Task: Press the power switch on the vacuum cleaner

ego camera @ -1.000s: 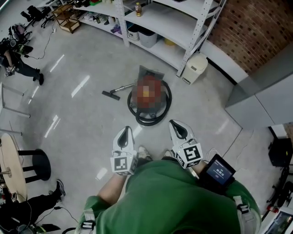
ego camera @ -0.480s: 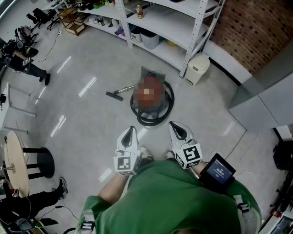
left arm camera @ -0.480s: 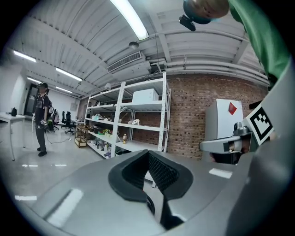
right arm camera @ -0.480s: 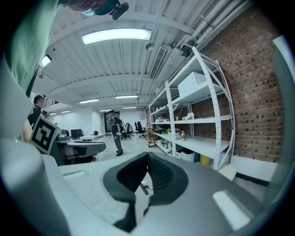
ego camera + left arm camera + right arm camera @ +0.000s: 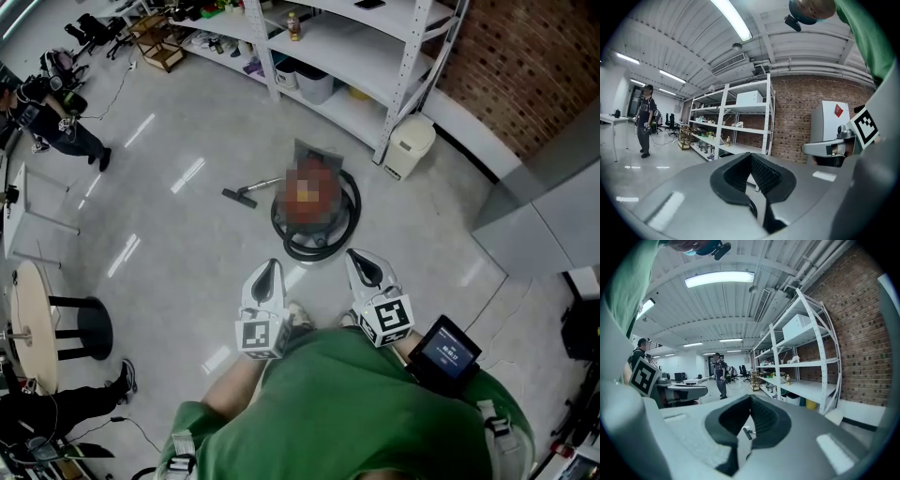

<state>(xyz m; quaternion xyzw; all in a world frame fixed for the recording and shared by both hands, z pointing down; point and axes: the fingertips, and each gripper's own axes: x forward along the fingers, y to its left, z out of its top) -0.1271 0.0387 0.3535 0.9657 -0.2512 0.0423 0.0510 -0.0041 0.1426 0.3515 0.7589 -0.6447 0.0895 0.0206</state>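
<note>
We stood on the grey floor (image 5: 187, 244) with the vacuum (image 5: 328, 187) a short way ahead of us, well apart from both tools. Its red body sat inside a loop of black hose (image 5: 314, 251). The nozzle (image 5: 240, 196) lay on the floor just to its left, on the end of a thin wand. A patch covered the vacuum's top, so we could not make out the switch.

We held the left gripper (image 5: 269, 267) and the right gripper (image 5: 356, 256) side by side in front of our green shirt (image 5: 356, 412). Both were aimed toward the vacuum and neither touched it. In the left gripper view the black pads (image 5: 764, 176) met at their tips, leaving only a slim slit lower down, with nothing between them. The right gripper view showed the same: jaws drawn together, tips touching, nothing gripped. Through that slit we saw only floor and what looked like the nozzle, far off.

Behind the vacuum stood white shelves (image 5: 375, 47) against a brick wall (image 5: 534, 66), with a white bin (image 5: 411, 145) at the foot of the nearest post. To our left were a round table (image 5: 33, 323) and a black stool (image 5: 84, 328). A person (image 5: 56, 122) stood far off at the upper left. A small screen (image 5: 445, 354) sat at our right wrist.
</note>
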